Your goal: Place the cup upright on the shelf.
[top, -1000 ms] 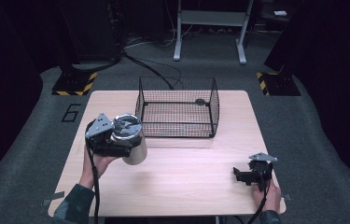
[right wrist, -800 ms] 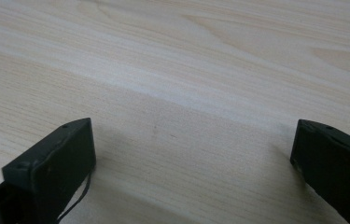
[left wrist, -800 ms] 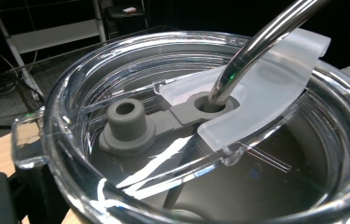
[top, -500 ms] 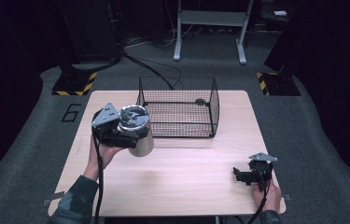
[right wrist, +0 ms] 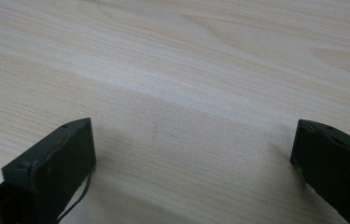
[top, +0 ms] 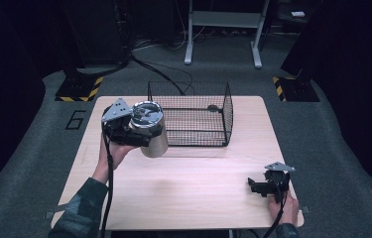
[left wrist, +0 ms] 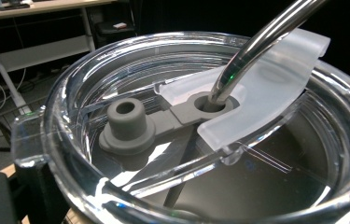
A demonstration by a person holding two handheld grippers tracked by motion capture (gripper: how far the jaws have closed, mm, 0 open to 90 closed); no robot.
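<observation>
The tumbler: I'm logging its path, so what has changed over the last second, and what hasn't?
The left claw has carried the steel tumbler up and rightward, toward the wire basket, keeping its hold throughout. The right claw stayed open and resting on the table near its right corner, and the basket did not move.

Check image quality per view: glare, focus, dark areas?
High view: table evenly lit, surroundings near black, tumbler in the left hand-held gripper slightly soft. Left gripper view: bright glare streaks on the clear lid; straw reflective. Right gripper view: the black jaws blurred, the wood grain fairly sharp, soft shadows beneath.
</observation>
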